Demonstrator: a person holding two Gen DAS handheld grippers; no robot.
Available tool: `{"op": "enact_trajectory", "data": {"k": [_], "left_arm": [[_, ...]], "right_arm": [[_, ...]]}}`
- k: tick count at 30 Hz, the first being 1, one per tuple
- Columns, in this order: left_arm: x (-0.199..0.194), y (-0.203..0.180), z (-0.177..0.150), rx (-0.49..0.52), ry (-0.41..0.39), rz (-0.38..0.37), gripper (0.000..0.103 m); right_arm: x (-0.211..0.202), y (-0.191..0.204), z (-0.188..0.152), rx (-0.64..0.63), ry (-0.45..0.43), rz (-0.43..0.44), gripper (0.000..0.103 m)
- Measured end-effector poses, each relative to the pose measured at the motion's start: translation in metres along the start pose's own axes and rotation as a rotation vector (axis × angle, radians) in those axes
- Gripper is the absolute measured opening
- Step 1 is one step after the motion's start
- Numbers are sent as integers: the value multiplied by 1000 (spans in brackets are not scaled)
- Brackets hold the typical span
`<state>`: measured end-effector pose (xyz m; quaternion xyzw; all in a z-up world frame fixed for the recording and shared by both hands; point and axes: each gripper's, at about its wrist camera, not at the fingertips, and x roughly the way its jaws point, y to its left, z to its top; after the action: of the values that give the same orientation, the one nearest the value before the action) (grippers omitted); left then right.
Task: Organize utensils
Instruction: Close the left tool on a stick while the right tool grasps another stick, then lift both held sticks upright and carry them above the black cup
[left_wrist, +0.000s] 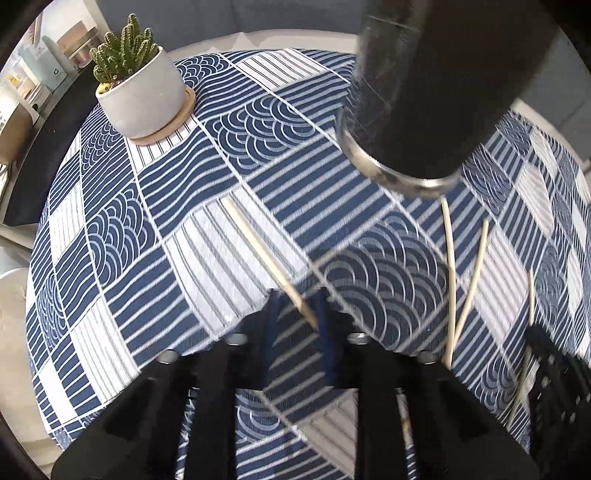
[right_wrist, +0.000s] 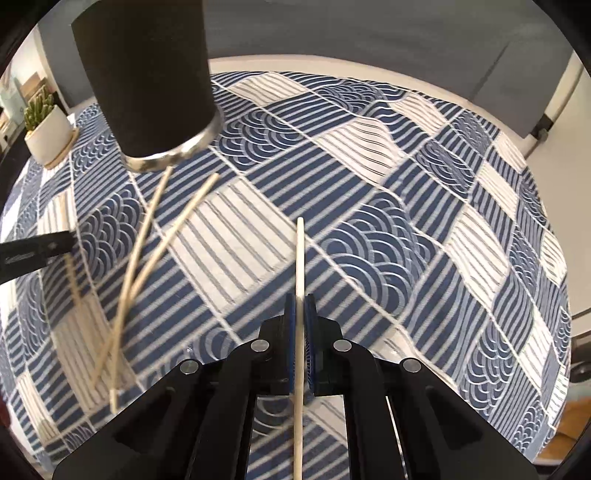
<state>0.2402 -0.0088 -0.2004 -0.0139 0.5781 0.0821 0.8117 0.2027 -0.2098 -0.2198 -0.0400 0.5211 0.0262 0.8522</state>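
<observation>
A tall black holder cup with a metal base (left_wrist: 424, 92) stands at the back of the patterned tablecloth; it also shows in the right wrist view (right_wrist: 147, 74). My left gripper (left_wrist: 297, 314) is open, its jaws either side of the thin end of a bamboo chopstick (left_wrist: 258, 247) lying on the cloth. My right gripper (right_wrist: 301, 317) is shut on another chopstick (right_wrist: 300, 258), held above the cloth and pointing forward. Two crossed chopsticks (right_wrist: 147, 251) lie in front of the cup, also visible in the left wrist view (left_wrist: 452, 280).
A cactus in a white pot (left_wrist: 142, 92) sits at the far left of the table (left_wrist: 110, 295); it shows in the right wrist view (right_wrist: 48, 125). The other gripper's black body appears at each view's edge (right_wrist: 33, 254) (left_wrist: 554, 376).
</observation>
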Motion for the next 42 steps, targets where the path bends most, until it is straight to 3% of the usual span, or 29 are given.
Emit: {"op": "enact_trajectory", "data": {"k": [5,16,19,25,30,32,35,42], "left_arm": [[-11,-2,-30,8,6,6,8],[-38,40,-97,-85,73,-121,5],[-43,54,-120,-96,80,-129,5],[-52,83,-135,-123,88,-145,5],[-79,96,-148,-122,53,-140,5],[-88,102,-150,-117,33,-146,5],[-91,107,-128,-113,12,-141,5],[-108,100,-90,-128,-58,-163,5]], "right_arm": [[-3,-12,-10,-7,4,-38,4],[-15,-65,-26,213,79,104,4],[-25,-74,-27,238,62,132,5],[-50,-80,-20,243,19,146,5],[-78,-79,-14,206,-75,210,5],[-92,-75,-12,176,-111,198,5],[-111,-68,-8,120,-160,131,5],[-152,-65,8,82,-256,136,5]]}}
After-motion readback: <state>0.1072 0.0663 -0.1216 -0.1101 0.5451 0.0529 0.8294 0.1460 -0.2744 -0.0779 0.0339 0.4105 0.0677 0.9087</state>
